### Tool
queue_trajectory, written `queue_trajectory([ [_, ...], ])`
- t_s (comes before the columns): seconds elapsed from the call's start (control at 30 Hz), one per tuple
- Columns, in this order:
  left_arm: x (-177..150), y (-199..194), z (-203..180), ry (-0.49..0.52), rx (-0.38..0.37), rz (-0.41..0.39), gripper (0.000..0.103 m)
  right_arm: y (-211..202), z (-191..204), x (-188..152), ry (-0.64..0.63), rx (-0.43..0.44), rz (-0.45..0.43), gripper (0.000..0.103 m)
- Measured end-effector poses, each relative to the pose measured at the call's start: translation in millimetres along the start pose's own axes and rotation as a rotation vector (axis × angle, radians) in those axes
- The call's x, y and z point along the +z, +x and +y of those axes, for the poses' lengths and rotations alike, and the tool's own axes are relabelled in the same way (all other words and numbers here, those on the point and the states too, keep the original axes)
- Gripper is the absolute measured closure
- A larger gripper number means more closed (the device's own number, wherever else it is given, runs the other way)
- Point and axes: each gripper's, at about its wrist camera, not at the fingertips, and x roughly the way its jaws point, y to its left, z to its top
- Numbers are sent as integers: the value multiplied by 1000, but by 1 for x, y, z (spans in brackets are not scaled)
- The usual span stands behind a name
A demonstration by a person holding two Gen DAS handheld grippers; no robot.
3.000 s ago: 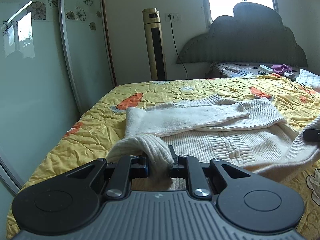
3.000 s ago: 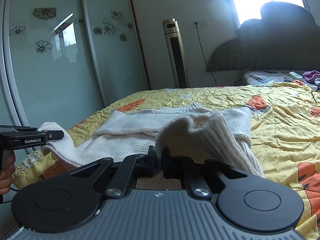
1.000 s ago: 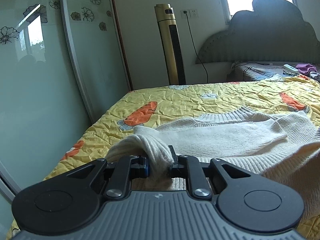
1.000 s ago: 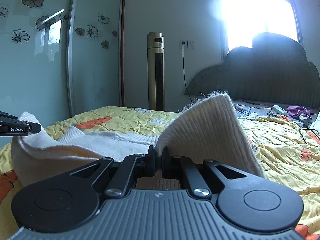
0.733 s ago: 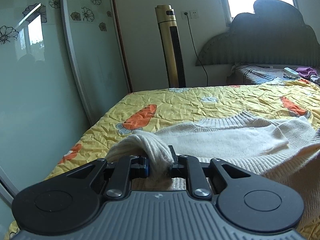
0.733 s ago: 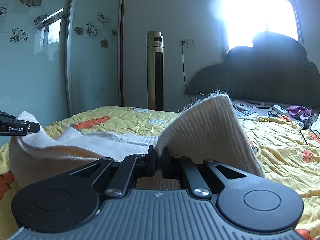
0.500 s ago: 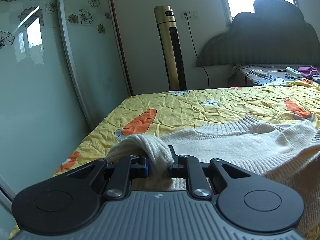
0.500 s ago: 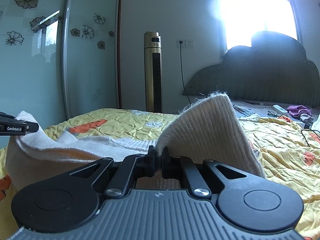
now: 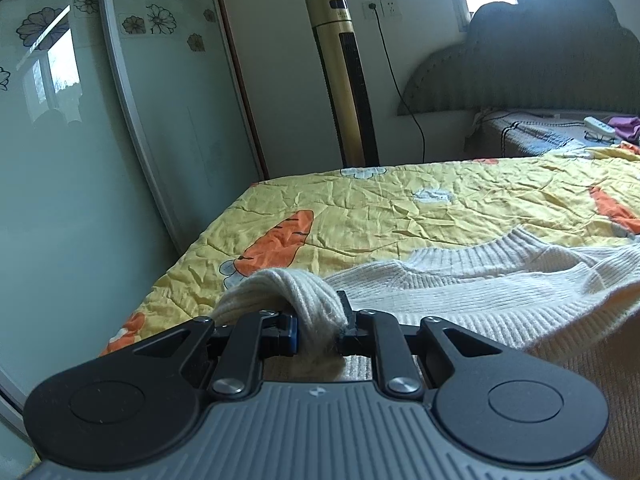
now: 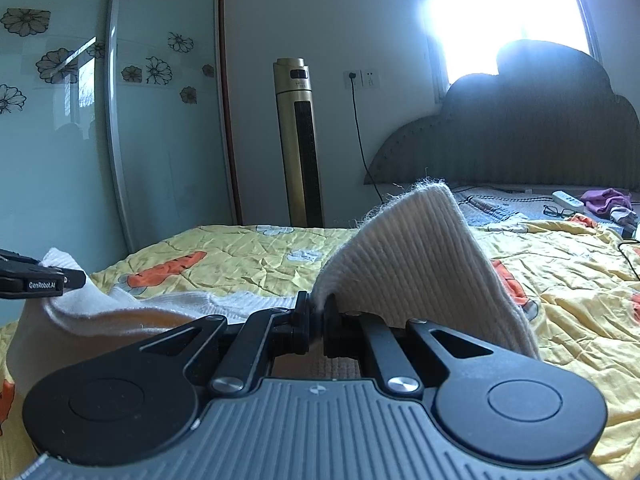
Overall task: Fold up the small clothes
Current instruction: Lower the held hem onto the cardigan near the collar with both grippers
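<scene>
A cream knitted sweater [image 9: 480, 292] lies on the yellow carrot-print bedspread [image 9: 400, 208]. Its ribbed hem is lifted off the bed at both lower corners. My left gripper [image 9: 318, 330] is shut on a bunched fold of the ribbed hem, which drapes over its left finger. My right gripper [image 10: 318, 320] is shut on the other hem corner [image 10: 420, 272], which stands up like a stiff flap in front of the camera. The left gripper [image 10: 44, 278] also shows at the left edge of the right wrist view, with the sweater's edge hanging from it.
A gold tower fan [image 9: 344, 80] stands against the far wall, its cord [image 9: 396, 84] running to a socket. Glass wardrobe doors [image 9: 80, 140] with flower decals line the left. A grey headboard [image 10: 520, 140], a remote [image 10: 566, 200], glasses [image 10: 560, 212] and purple cloth [image 10: 606, 198] sit at the bed's head.
Both grippers have carried the held hem further over the sweater toward the collar; the fan and the wall look nearer. Neither grip has changed.
</scene>
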Motion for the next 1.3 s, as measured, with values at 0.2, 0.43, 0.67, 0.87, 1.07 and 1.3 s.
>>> queue_trajectory([
  [0.2,4,19,-7,20,7,21,87,17,-3,1,13,-2,14,94],
  [0.43,5,45,-15,41,5,57,87,35,-8,0,22,-8,35,94],
  [0.67,0,71,-18,42,-6,119,87,58,-13,-3,31,-8,83,94],
  [0.87,-2,85,-17,20,-18,167,86,70,-18,-9,50,-7,117,94],
  [1.07,-3,91,-18,16,-17,177,86,76,-19,-12,56,-6,130,94],
  [1.3,7,86,-16,13,-19,152,86,73,-19,-3,55,3,105,94],
])
